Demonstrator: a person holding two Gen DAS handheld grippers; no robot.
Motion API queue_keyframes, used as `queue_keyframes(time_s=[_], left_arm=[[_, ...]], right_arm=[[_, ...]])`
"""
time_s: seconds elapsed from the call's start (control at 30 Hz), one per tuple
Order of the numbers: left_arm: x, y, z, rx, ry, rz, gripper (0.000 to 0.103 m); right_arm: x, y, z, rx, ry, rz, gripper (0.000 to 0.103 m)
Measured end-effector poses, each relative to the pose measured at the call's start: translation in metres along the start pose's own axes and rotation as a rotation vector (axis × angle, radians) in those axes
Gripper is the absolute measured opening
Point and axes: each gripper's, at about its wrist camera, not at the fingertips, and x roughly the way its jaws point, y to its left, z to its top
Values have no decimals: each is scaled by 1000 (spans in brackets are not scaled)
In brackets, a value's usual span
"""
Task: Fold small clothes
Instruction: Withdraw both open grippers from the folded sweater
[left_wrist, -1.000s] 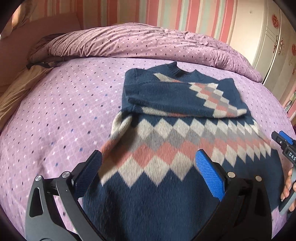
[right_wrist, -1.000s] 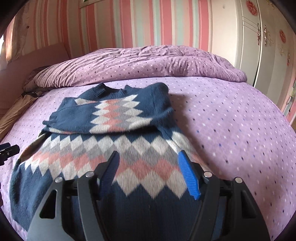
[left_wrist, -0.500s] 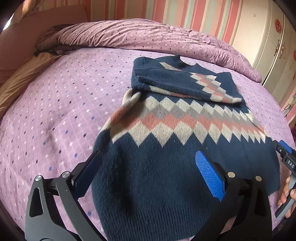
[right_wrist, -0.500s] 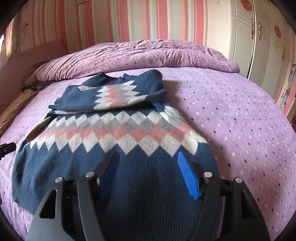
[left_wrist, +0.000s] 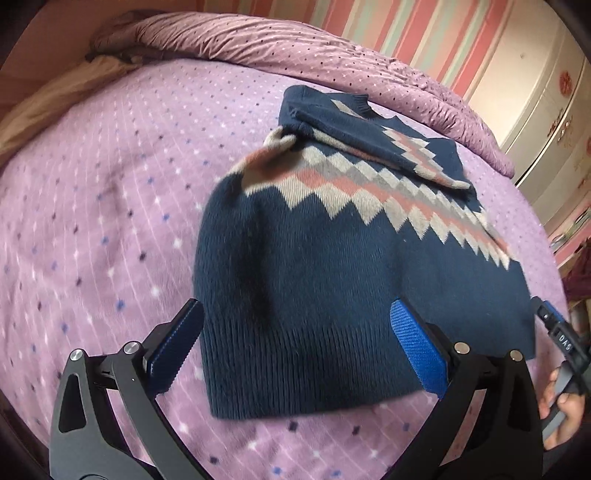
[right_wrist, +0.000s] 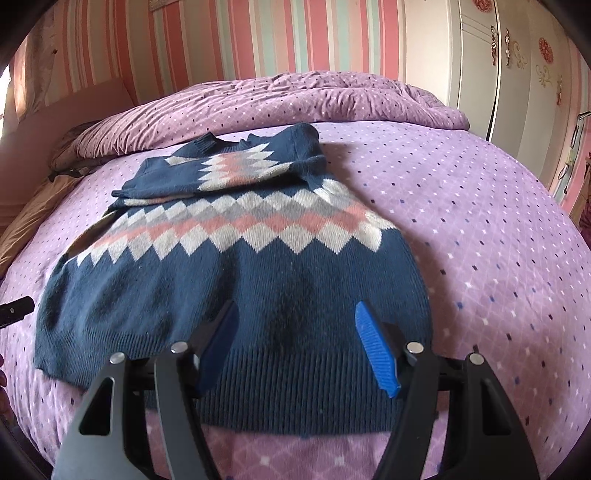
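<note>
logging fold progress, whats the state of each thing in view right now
sweater: flat on the bed, sleeves folded across the chest, hem not yet folded
left gripper: open, holding nothing
right gripper: open, holding nothing
duvet: bunched at the far end

only readable bit i can find is "das" in white caps, printed on the black body of the right gripper (left_wrist: 565, 338) where it pokes into the left wrist view at the right edge. looks like the word carries on past that, but the rest is cut off by a hand (left_wrist: 563, 413) and the frame edge, so can't tell. nothing else has any lettering, numbers or labels on it.
</note>
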Motion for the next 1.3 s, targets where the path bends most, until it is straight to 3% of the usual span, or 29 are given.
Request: queue_keyframes(time_s=[0.1,0.17,0.6,0.97,1.13,1.3], left_arm=[[-5,6,-9,-25,2,-8,100],[-8,11,-15,-41,-2,-10,100],[-4,42,-45,-138,43,-39,100],[1,42,-69,-211,52,-126,99],[7,45,-74,-213,42,-159,74],[8,47,-74,-221,37,-152,73]], right_arm=[[-10,0,-5,-1,-3,0,68],[-18,-3,-8,5,-12,-7,78],[-43,-12,-17,25,-31,-23,79],[-49,-12,-23,-1,-27,-33,79],[-49,-16,-27,-15,-17,-45,78],[-45,-20,-27,-2,-8,-42,79]])
